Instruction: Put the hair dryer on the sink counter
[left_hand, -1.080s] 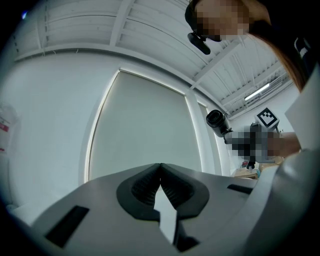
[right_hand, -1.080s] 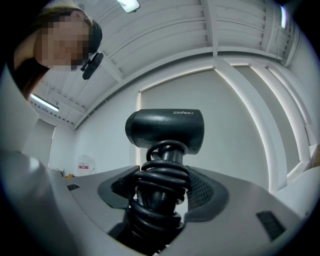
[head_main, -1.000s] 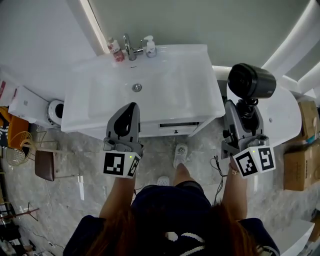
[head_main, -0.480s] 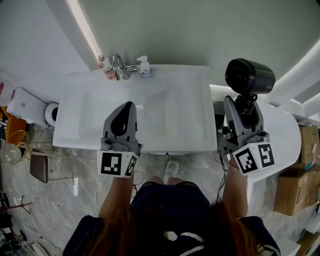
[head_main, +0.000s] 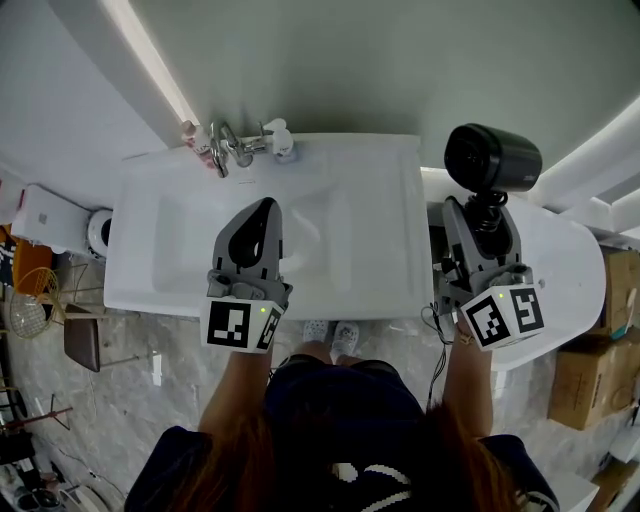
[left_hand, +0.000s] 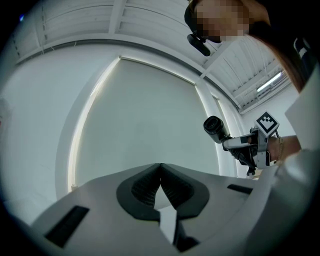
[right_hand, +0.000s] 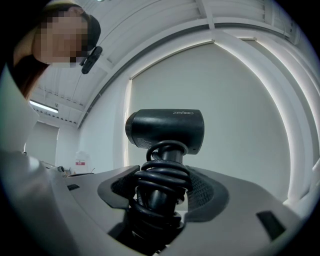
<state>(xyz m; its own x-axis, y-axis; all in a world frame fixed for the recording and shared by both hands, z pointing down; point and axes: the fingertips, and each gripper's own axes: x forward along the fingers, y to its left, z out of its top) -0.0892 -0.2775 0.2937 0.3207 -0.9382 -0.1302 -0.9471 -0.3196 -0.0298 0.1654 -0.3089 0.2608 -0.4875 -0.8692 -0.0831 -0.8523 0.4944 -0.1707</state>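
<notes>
A black hair dryer (head_main: 492, 158) stands upright in my right gripper (head_main: 478, 218), just past the right end of the white sink counter (head_main: 385, 265). In the right gripper view its handle, wound with black cord (right_hand: 161, 189), sits between the jaws, which are shut on it, and the dryer's head (right_hand: 165, 129) rises above them. My left gripper (head_main: 262, 212) hovers over the basin. The left gripper view shows it (left_hand: 160, 167) shut and empty, pointing up at a wall, with the hair dryer (left_hand: 216, 127) off to the right.
A faucet (head_main: 225, 150) and two small bottles (head_main: 280, 140) stand at the counter's back edge. A white rounded surface (head_main: 560, 270) lies to the right, with cardboard boxes (head_main: 590, 365) beyond it. A white fixture (head_main: 50, 215) sits at the left. The person's feet (head_main: 332, 338) are at the counter's front.
The sink counter has slid nearer in the head view and now lies under both grippers. The right gripper's hold on the hair dryer is unchanged, and the left stays shut.
</notes>
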